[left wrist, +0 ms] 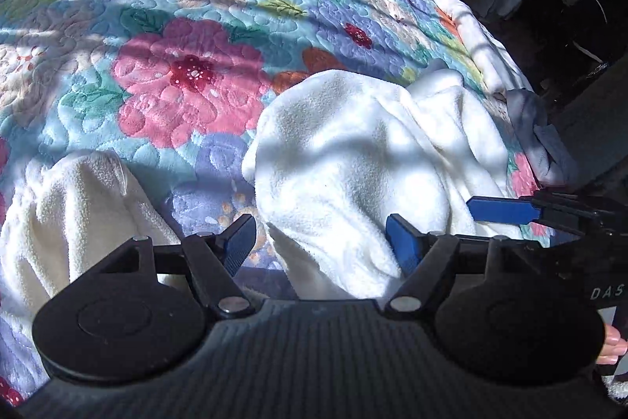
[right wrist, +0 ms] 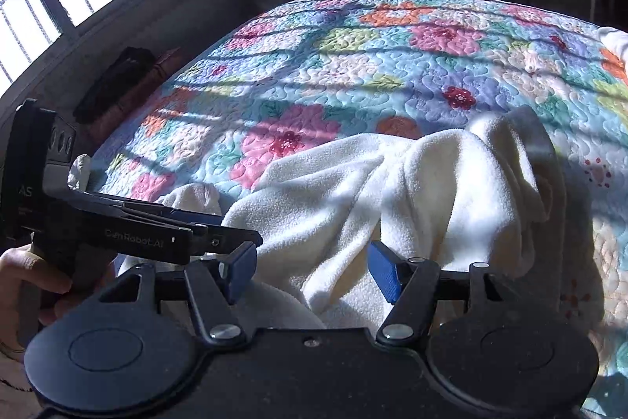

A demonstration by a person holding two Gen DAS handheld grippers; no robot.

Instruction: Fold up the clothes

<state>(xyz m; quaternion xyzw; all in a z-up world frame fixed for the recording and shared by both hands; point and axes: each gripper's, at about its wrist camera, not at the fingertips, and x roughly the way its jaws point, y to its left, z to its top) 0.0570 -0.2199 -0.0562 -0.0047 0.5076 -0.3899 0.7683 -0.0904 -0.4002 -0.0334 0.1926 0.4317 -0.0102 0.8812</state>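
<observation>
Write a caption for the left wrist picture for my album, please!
Open left hand-held gripper hovering over a crumpled white fleece garment on a flowery quilted bedspread.

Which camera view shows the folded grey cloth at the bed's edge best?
The left wrist view: the folded grey cloth lies in plain sight beside the white fleece garment. The right wrist view shows none of it.

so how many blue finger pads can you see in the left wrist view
3. Two belong to the left tool: one pad at lower centre-left, one against the white fleece garment. The third is the right tool's, entering from the right edge; its second pad may be hidden.
</observation>
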